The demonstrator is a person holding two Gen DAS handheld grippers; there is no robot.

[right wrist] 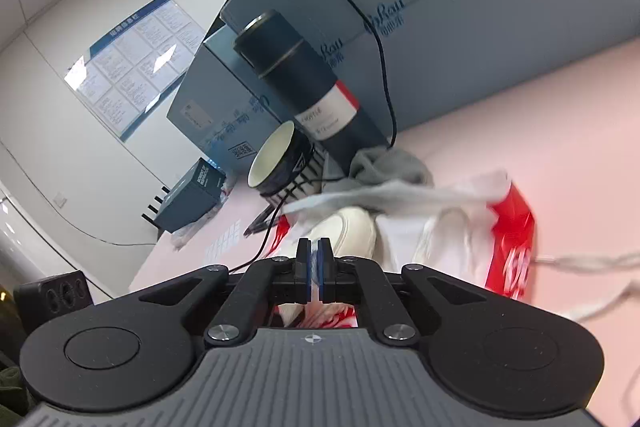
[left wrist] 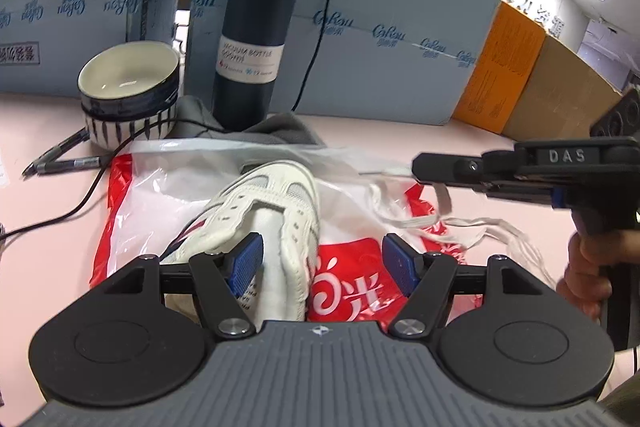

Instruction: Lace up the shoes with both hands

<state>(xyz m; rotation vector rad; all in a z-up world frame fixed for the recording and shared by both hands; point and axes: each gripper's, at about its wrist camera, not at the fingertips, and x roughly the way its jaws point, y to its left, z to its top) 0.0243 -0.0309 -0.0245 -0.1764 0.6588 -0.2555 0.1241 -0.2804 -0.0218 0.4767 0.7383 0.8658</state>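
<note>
Left gripper [left wrist: 322, 263] straddles the shoe [left wrist: 264, 215]; beyond, bowl [left wrist: 128, 75] holds nothing.

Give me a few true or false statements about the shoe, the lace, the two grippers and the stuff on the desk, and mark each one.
1. The white sneaker lies on a red and white plastic bag. True.
2. The left gripper is clamped shut on the shoe. False: its blue pads stand apart, open.
3. The right gripper is shut on the white lace. True.
4. The dark blue bottle lies on its side. False: it stands upright.
5. The bowl is full of food. False: it looks empty.
</note>
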